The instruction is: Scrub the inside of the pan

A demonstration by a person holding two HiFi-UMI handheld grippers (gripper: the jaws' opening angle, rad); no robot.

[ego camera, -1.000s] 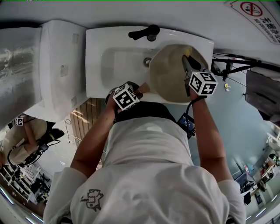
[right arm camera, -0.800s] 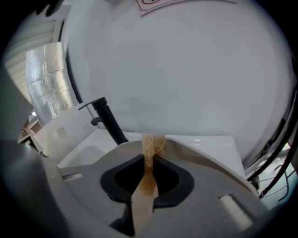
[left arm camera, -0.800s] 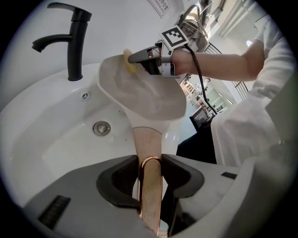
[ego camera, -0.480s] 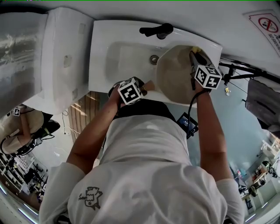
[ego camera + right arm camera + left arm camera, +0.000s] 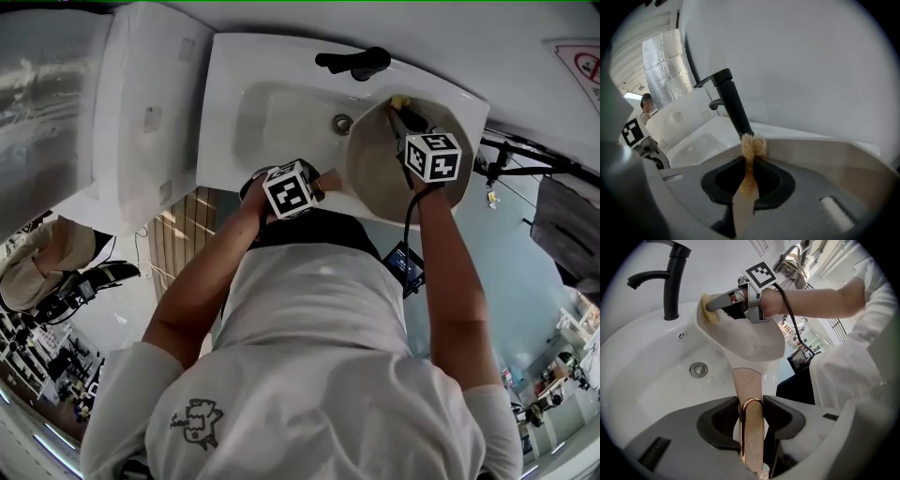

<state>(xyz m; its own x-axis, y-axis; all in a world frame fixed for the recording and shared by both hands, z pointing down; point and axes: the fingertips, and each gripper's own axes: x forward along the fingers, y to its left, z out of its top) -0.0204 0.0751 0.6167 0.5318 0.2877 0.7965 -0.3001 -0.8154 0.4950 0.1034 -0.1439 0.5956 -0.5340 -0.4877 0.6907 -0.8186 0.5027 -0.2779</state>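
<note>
A beige pan (image 5: 380,173) is tilted over the right side of the white sink (image 5: 272,122). Its copper-coloured handle (image 5: 751,427) runs between the jaws of my left gripper (image 5: 751,416), which is shut on it; in the head view this gripper (image 5: 314,185) is at the sink's front edge. My right gripper (image 5: 401,111) reaches into the pan and is shut on a yellow sponge (image 5: 752,147). The sponge (image 5: 711,315) presses on the pan's inner wall (image 5: 825,154) near the far rim, just below the faucet.
A black faucet (image 5: 356,61) stands behind the basin, and the drain (image 5: 699,369) lies left of the pan. A white cabinet top (image 5: 141,122) adjoins the sink on the left, with a foil-wrapped surface (image 5: 42,94) beyond it. A wall rises behind.
The head view has shifted, so the sink and pan sit further right. The right gripper with the sponge has crept slightly toward the pan's far rim. The left gripper still holds the handle.
</note>
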